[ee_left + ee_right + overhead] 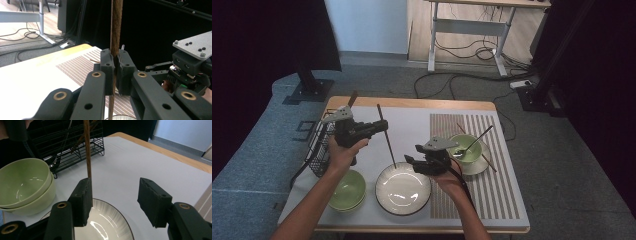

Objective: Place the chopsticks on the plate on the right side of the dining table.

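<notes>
The left claw is clamping a chopstick lifted over the plate, while the right claw, gaping empty, is waiting beside it, nothing placed yet.

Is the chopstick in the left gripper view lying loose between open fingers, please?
No: the left gripper has its fingers pressed shut on the chopstick, which stands upright between them.
</notes>
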`<move>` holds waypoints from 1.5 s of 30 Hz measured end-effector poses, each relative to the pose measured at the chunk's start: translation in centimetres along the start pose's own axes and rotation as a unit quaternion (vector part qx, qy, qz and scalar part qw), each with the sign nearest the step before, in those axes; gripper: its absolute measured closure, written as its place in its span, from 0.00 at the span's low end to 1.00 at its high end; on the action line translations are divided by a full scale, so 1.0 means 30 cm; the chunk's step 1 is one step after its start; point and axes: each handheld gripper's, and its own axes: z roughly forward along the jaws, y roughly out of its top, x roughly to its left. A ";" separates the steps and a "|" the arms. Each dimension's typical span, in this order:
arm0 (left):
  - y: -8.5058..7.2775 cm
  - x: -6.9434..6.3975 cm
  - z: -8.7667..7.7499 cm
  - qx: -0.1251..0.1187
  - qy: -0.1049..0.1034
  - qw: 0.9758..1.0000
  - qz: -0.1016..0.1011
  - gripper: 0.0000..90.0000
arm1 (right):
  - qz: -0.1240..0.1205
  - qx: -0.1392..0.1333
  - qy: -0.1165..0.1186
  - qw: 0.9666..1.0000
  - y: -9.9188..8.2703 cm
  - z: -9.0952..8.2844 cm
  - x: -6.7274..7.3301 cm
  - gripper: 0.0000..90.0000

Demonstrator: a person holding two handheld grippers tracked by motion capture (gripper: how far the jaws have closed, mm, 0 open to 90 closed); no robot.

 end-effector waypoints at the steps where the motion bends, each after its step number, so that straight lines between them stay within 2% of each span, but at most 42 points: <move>1: -0.001 0.000 0.002 0.001 0.000 1.000 0.000 0.94 | 0.000 0.000 0.000 1.000 0.001 0.003 0.002 0.51; 12: -0.011 -0.006 0.019 0.006 -0.004 1.000 -0.003 0.94 | 0.001 -0.009 0.011 1.000 0.019 0.039 0.014 0.57; 18: -0.011 -0.006 0.017 0.006 -0.004 1.000 -0.002 0.94 | -0.004 -0.004 0.018 1.000 0.023 0.055 0.019 0.61; 30: -0.018 -0.007 0.032 0.010 -0.014 1.000 -0.009 0.94 | -0.009 -0.003 0.029 1.000 0.034 0.086 0.028 0.63; 37: -0.020 -0.009 0.037 0.012 -0.014 1.000 -0.009 0.94 | -0.009 -0.011 0.030 0.999 0.048 0.095 0.034 0.69; 45: -0.026 -0.012 0.044 0.015 -0.018 1.000 -0.009 0.94 | -0.020 -0.012 0.038 0.999 0.083 0.111 0.053 0.76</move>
